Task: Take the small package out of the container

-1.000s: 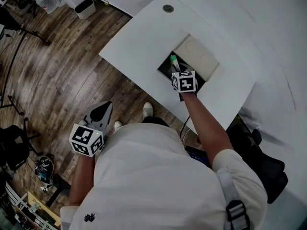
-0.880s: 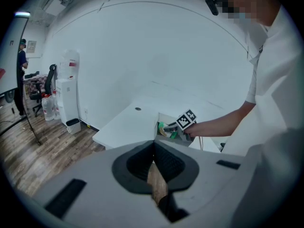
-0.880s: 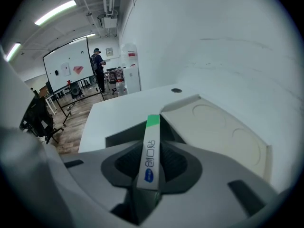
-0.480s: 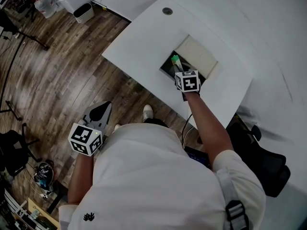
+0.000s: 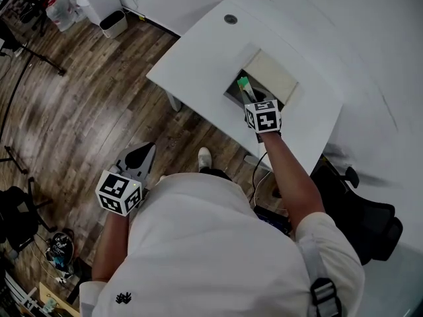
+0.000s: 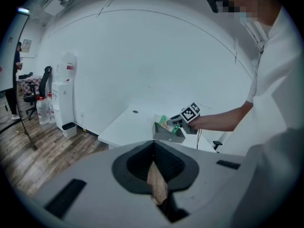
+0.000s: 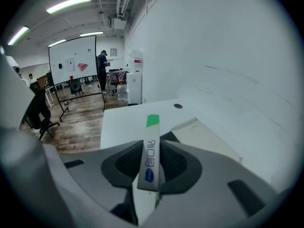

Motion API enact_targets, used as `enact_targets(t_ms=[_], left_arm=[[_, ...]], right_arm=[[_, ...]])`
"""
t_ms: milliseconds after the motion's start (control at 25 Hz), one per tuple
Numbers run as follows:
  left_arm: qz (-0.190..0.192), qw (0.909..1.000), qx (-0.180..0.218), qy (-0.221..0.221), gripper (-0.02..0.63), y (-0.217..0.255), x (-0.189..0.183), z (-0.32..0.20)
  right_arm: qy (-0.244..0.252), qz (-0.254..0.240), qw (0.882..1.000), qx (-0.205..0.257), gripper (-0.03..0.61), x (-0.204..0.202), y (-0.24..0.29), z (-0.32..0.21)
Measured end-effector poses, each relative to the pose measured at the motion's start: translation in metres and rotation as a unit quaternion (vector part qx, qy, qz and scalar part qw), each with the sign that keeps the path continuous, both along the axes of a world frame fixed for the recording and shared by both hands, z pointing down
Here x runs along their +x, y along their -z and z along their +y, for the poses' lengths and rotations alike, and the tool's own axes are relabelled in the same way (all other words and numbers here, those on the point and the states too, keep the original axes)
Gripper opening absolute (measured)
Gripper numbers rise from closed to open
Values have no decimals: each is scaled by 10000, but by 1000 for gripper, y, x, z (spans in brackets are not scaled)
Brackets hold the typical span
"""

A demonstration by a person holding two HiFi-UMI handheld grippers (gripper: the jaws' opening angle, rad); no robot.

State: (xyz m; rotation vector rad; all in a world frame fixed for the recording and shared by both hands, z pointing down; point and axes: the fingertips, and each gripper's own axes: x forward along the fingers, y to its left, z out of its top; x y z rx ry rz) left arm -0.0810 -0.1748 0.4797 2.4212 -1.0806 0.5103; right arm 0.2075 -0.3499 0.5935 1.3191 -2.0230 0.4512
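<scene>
The slim white green-tipped sachet, pinched by the part-closed jaws of the right gripper, could be dropped into the dark box just beneath if loosely held.

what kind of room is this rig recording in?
Probably an open office or lab workspace: a rolling whiteboard, a water dispenser against the wall, and an office chair by the white table.
</scene>
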Motion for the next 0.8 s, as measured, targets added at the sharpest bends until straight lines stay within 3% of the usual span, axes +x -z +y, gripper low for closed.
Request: enact_targets(t_ms=[800], left_arm=[[130,9995,108,-255,6,0,-62,60]], right_arm=[[254,-367,9987,231,92,-88,62,124]])
